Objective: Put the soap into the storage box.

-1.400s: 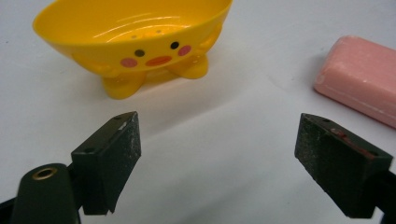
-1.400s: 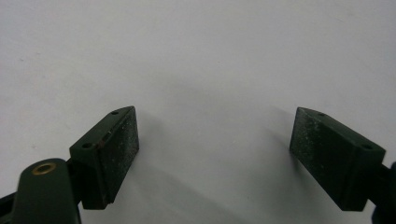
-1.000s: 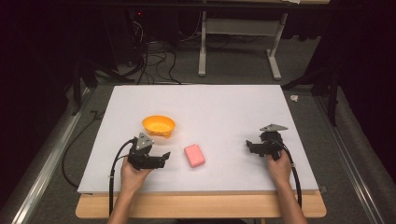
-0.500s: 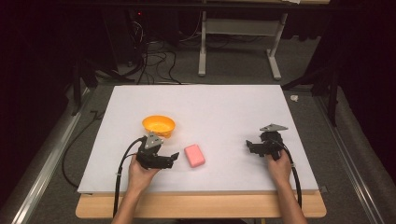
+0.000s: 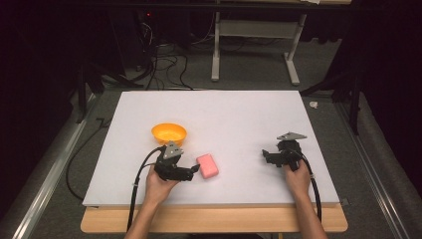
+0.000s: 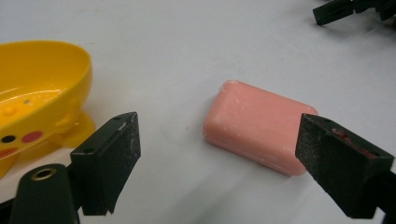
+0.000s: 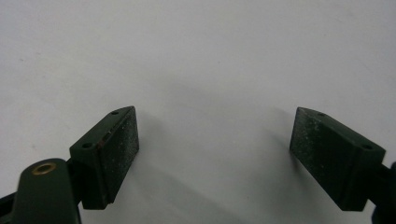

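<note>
Bench [image 5: 224, 109] surface lies bare across its far half and middle, with wide room between the two hands. Near the front edge, the pink soap bar [image 5: 207, 165] lies flat just right of the left gripper [image 5: 191, 171], whose fingers [image 6: 108, 161] are spread wide with the bar ahead between them, untouched. The yellow dish [image 5: 169, 133] sits just beyond that hand. The right gripper [image 5: 267, 156], well apart near the right edge, points left, fingers [image 7: 108, 154] spread over bare surface.

left gripper [image 5: 195, 169] moved right, now just beside pink soap [image 5: 207, 165], jaws apart.
</note>
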